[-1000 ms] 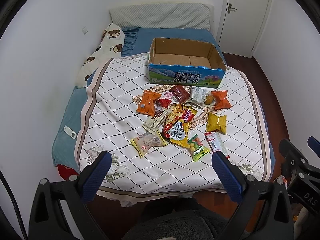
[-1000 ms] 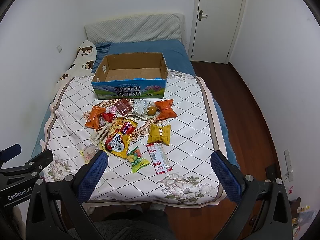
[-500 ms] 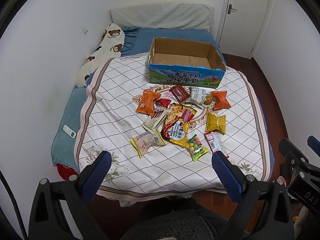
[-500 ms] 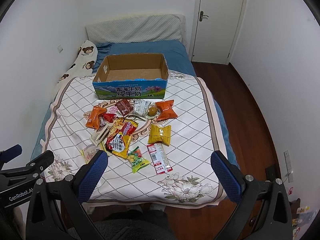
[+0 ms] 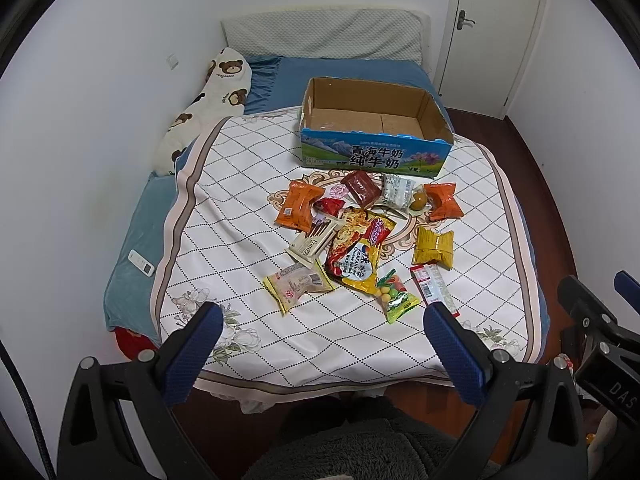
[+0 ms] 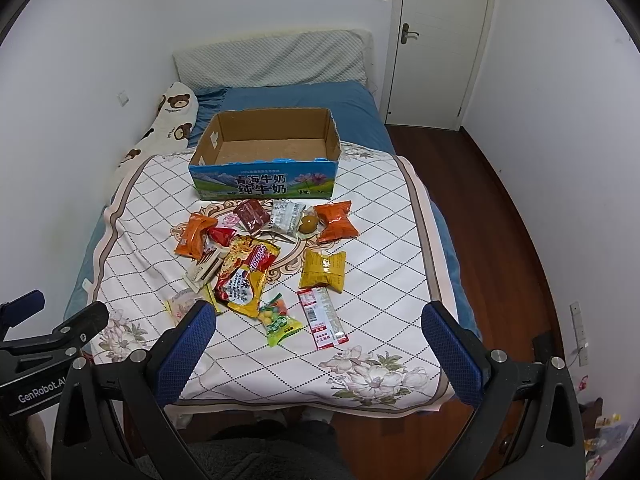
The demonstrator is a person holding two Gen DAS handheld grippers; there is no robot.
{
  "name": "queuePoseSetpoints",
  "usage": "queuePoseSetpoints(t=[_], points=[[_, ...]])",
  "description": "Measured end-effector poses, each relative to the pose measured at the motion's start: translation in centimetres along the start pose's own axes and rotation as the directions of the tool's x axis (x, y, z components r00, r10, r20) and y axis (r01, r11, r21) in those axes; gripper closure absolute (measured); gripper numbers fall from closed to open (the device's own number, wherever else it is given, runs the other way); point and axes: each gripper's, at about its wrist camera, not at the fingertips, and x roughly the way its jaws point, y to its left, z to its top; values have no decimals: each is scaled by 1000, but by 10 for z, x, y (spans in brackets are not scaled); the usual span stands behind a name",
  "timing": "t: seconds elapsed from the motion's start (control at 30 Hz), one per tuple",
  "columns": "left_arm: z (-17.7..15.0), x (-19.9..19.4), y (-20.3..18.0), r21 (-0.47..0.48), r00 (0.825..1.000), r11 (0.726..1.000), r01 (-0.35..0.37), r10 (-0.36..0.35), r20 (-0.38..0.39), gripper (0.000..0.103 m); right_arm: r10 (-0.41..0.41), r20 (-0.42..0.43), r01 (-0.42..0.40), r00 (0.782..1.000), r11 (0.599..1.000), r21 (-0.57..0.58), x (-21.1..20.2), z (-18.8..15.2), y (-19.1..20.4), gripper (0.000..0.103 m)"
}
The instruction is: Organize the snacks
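Several snack packets lie in a loose pile on the bed: a large yellow-red noodle bag (image 5: 358, 252) (image 6: 245, 276), orange packets (image 5: 299, 205) (image 6: 337, 221), a yellow packet (image 5: 434, 247) (image 6: 324, 270), a green candy bag (image 6: 280, 320) and a red-white bar (image 6: 323, 317). An empty open cardboard box (image 5: 374, 130) (image 6: 266, 152) with a blue printed front stands behind them. My left gripper (image 5: 322, 354) and right gripper (image 6: 318, 354) are both open and empty, held above the foot of the bed, short of the snacks.
The bed carries a white diamond-pattern cover (image 5: 248, 200) over a blue sheet. A bear-print pillow (image 5: 208, 100) lies along the left wall. A white remote (image 5: 141, 263) rests at the bed's left edge. Wood floor and a closed door (image 6: 436, 40) are at the right.
Both grippers have drifted slightly; the scene shifts a little downward in the right wrist view. Nothing on the bed has moved.
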Motion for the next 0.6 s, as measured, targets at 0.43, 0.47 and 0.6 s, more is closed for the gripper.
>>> queuePoseSetpoints(t=[0.43,0.47,0.6], points=[[-3,1,7,-11,1000,1000,2,-2,2,0,0,5,0,1000,1000,1,-2,3,3,0],[-3,1,7,-11,1000,1000,3,-3,3,0,1,5,-1,1000,1000,1,-2,4,4,0],[-3,1,7,-11,1000,1000,2,-2,2,0,2,4,-2,1000,1000,2,-1,5,3,0]])
